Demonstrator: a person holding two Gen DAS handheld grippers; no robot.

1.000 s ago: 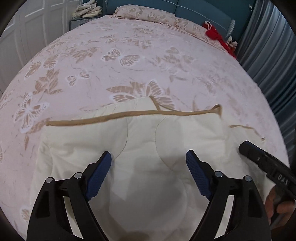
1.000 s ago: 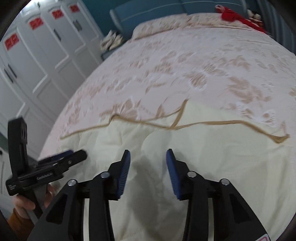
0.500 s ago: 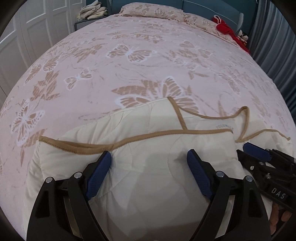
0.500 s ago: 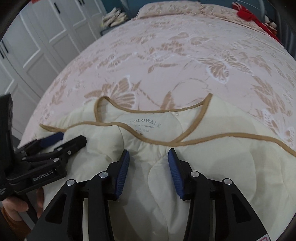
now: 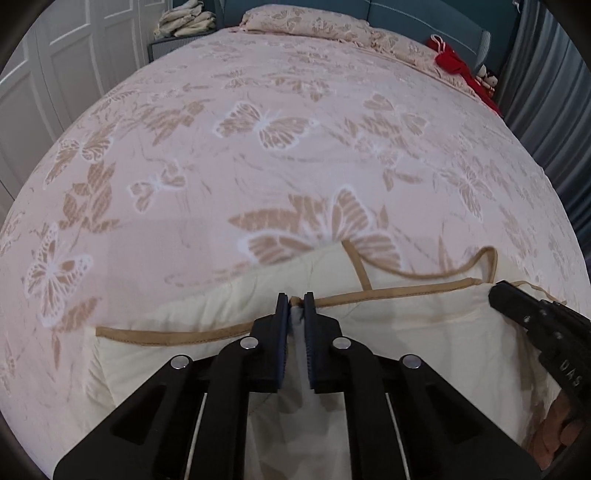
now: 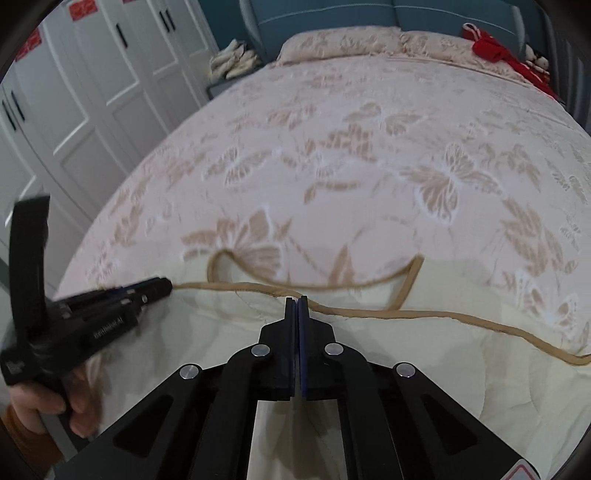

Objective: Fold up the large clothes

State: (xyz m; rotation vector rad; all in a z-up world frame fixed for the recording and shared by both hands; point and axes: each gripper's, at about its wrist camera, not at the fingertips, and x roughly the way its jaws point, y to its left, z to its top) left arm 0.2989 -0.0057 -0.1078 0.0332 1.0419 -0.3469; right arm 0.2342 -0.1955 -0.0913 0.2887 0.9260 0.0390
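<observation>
A cream quilted garment (image 5: 424,332) with tan trim lies at the near edge of the bed; it also shows in the right wrist view (image 6: 424,369). My left gripper (image 5: 296,300) is shut on the garment's tan-trimmed upper edge, with cloth pinched between the blue pads. My right gripper (image 6: 297,300) is shut on the same trimmed edge further right. Each gripper appears in the other's view: the right one at the right of the left wrist view (image 5: 535,325), the left one at the left of the right wrist view (image 6: 110,306).
The bed (image 5: 277,166) has a pink butterfly-print cover. Pillows (image 6: 340,44) lie at the headboard, with red cloth (image 5: 458,70) at the far right. White wardrobe doors (image 6: 92,92) stand to the left, folded cloths (image 5: 184,22) on a nightstand, grey curtains (image 5: 546,92) to the right.
Both grippers were open above the garment; both have moved forward to its tan-trimmed edge and shut on it.
</observation>
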